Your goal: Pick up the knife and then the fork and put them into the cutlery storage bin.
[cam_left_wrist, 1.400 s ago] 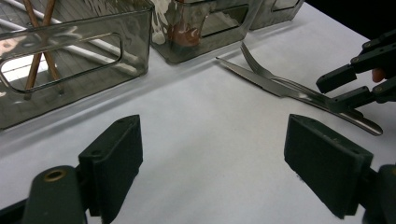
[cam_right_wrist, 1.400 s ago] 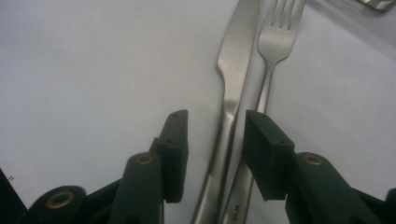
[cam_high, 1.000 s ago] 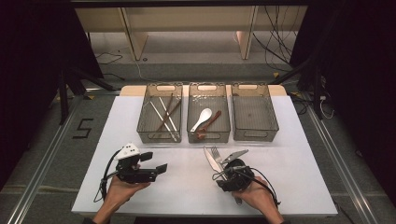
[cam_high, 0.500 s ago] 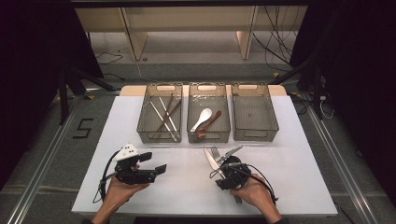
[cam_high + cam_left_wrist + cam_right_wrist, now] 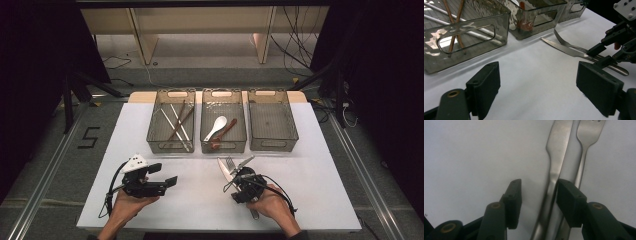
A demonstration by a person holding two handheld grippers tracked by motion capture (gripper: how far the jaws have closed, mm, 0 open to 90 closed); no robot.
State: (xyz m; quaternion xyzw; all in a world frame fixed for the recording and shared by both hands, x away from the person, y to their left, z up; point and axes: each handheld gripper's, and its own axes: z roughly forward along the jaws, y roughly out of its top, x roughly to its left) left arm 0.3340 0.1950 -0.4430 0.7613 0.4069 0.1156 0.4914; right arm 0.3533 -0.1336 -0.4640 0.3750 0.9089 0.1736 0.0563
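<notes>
Right gripper (image 5: 537, 201) lowered — knife (image 5: 554, 165) between jaws

White table (image 5: 310, 190); smoky clear bins (image 5: 273, 122); silver knife (image 5: 554, 165); white spoon (image 5: 216, 127).

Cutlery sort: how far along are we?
Done: chopsticks lie in the left bin, two spoons in the middle bin. In hand: the right gripper is open over the knife, which lies between its fingers, not yet clamped. Left: knife and fork on the table; the right bin looks empty. The left gripper is open, idle.
</notes>
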